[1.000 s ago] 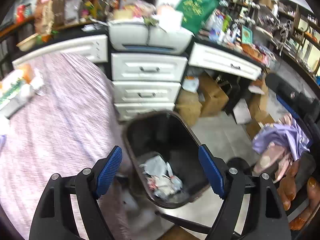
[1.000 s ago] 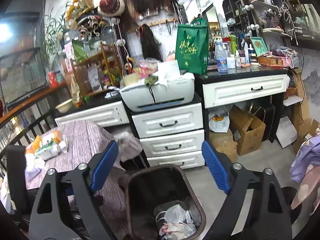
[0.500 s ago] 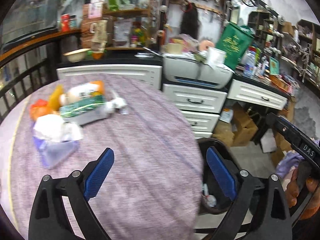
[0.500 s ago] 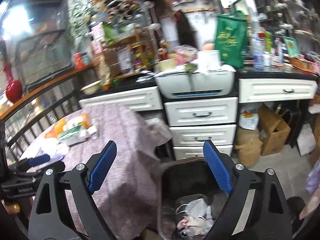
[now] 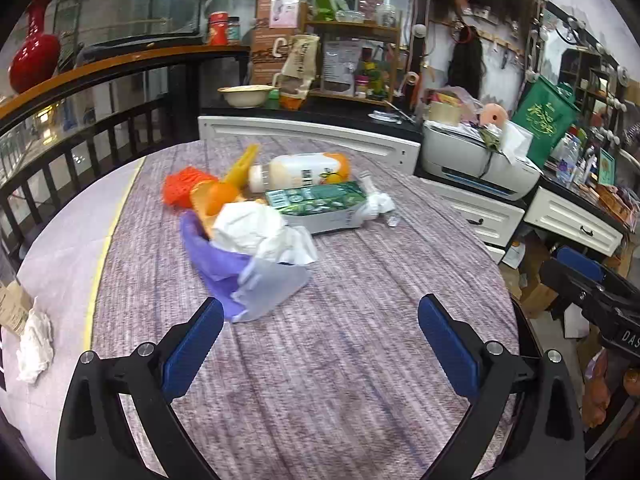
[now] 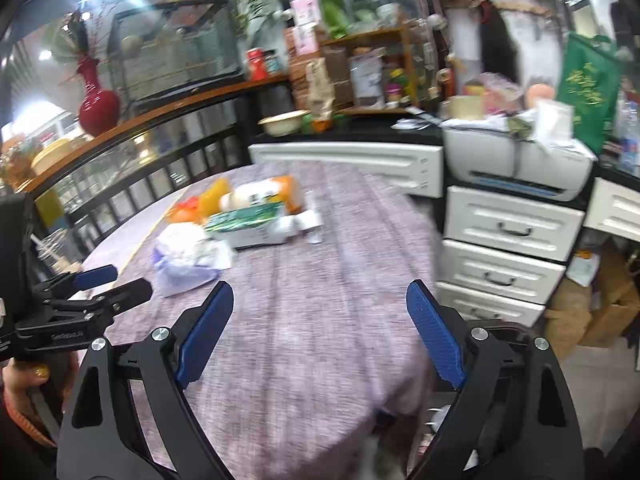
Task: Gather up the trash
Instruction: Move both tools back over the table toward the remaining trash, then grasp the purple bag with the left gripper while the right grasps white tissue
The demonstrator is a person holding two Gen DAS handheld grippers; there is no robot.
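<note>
A pile of trash lies on the round purple-clothed table (image 5: 360, 320): a crumpled white tissue (image 5: 256, 232) on a purple and clear plastic bag (image 5: 256, 284), a green and white carton (image 5: 320, 204), a lying white bottle with an orange cap (image 5: 300, 170), an orange net (image 5: 182, 188) and orange peel (image 5: 218, 200). My left gripper (image 5: 320, 340) is open and empty, just short of the bag. My right gripper (image 6: 320, 332) is open and empty over the table, with the pile (image 6: 240, 220) ahead to the left. The trash bin is mostly hidden below the table edge.
White drawers (image 6: 508, 256) and a printer (image 5: 476, 160) stand behind the table to the right. A black railing (image 5: 80, 136) runs at the left. A crumpled tissue (image 5: 36, 348) and a cardboard piece lie at the table's left edge. Cardboard boxes (image 6: 600, 304) sit on the floor.
Both grippers swung left from over the trash bin to face the table and its pile. The bin has dropped out of both views. Both stayed open and empty.
</note>
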